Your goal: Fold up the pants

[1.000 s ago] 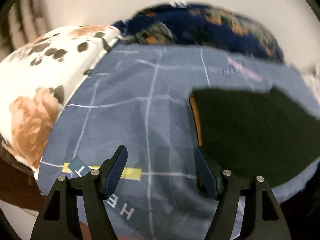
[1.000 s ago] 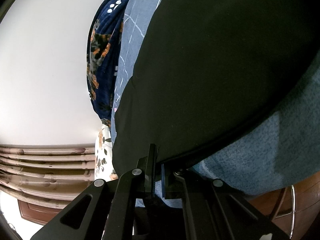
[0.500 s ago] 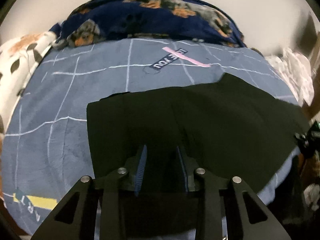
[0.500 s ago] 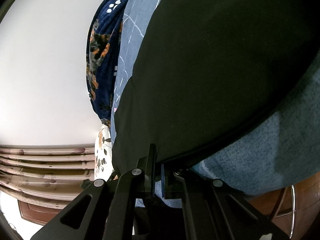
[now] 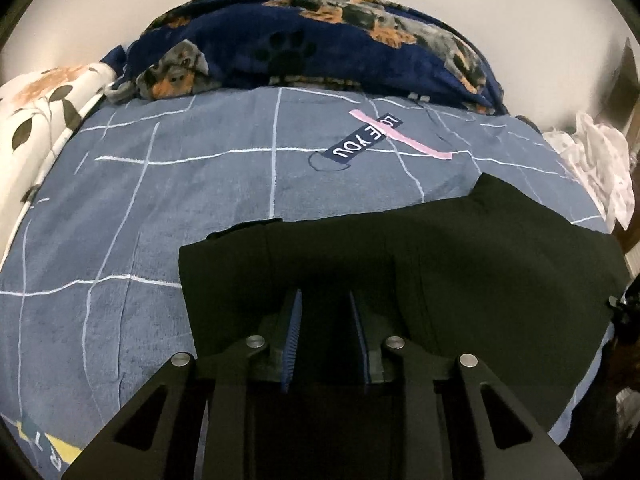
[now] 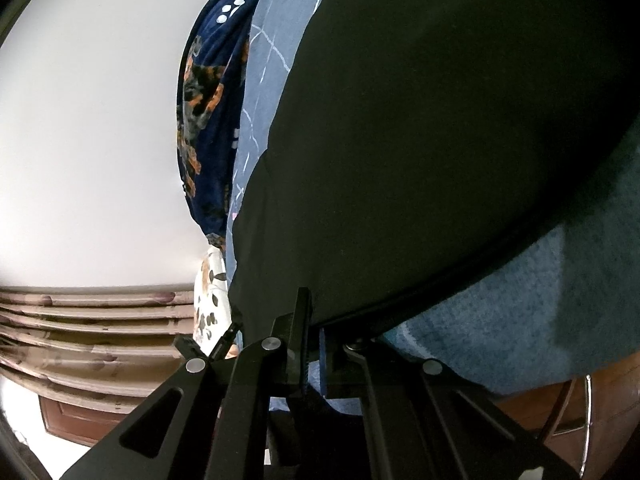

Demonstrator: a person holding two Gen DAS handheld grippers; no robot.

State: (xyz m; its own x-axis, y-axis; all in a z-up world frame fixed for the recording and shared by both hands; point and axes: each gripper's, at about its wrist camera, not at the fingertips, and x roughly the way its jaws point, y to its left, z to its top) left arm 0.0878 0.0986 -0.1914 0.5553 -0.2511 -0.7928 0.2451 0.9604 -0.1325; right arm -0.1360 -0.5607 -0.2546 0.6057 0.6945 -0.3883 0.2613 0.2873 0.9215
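From the left wrist we look forward and down across the bed (image 5: 168, 184) toward the wall — low, with the black pants (image 5: 460, 260) close under the lens. Our right-wrist view is rolled sideways and sits nearer still, almost against the pants (image 6: 440, 140). Both share the pants, the blue cover and the navy blanket (image 5: 320, 48) (image 6: 208, 120).

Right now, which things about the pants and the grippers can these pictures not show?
- Left wrist view: the near edge of the black pants is hidden behind the left gripper; whether cloth lies between its jaws is too dark to tell.
- Right wrist view: the pants' outline is cut off by the frame edge.
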